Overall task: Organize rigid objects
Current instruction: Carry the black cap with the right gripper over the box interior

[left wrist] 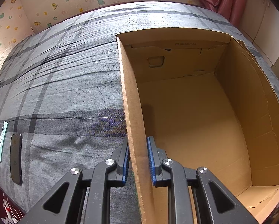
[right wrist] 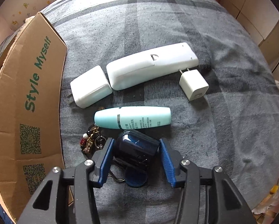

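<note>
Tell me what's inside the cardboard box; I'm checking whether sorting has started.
Nothing shows inside the cardboard box: bare floor and walls in the left wrist view. The left tongs, clamped on its wall, and the picture's bottom edge hide the nearest strip of floor.

Two chargers (right wrist: 90, 86), two phones (left wrist: 16, 158)
</note>
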`<move>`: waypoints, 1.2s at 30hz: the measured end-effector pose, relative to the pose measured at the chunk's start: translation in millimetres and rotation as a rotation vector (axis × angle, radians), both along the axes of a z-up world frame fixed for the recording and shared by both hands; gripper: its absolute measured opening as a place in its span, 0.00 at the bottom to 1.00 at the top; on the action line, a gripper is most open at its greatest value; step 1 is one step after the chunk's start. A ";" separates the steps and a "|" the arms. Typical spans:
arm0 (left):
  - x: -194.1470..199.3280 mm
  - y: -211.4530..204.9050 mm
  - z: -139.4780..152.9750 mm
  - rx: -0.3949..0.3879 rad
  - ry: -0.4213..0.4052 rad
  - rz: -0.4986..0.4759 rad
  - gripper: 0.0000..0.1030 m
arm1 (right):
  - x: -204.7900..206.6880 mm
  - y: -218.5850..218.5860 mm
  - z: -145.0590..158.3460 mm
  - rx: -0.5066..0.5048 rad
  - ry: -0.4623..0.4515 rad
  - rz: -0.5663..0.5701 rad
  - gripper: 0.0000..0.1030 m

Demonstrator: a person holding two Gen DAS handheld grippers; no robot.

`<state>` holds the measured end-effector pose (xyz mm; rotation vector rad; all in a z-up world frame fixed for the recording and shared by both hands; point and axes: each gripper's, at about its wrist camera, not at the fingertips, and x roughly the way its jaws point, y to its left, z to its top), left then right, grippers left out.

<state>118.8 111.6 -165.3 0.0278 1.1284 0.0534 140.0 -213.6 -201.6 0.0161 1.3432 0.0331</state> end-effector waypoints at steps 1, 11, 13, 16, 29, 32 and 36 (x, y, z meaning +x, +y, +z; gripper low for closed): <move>0.1 -0.1 0.0 0.001 0.000 -0.001 0.19 | -0.5 1.8 1.9 -0.003 0.000 0.003 0.51; -0.2 -1.7 0.1 0.002 0.001 0.000 0.20 | -8.4 4.3 32.2 0.004 -0.024 0.024 0.51; -0.1 -1.2 -0.3 0.000 0.004 0.003 0.21 | -9.1 8.7 40.5 -0.001 -0.034 0.033 0.51; 0.6 0.5 -0.2 -0.007 0.005 0.006 0.21 | -6.6 13.6 52.1 0.008 -0.050 0.043 0.51; 2.3 4.5 -1.7 -0.026 0.008 0.004 0.20 | 7.7 48.9 105.1 -0.010 -0.132 0.147 0.51; 2.9 5.0 -2.4 -0.031 0.009 0.000 0.19 | 9.5 60.3 117.0 0.000 -0.149 0.173 0.51; 4.1 5.0 -3.3 -0.027 0.011 0.002 0.19 | 11.0 78.3 131.9 0.019 -0.172 0.212 0.51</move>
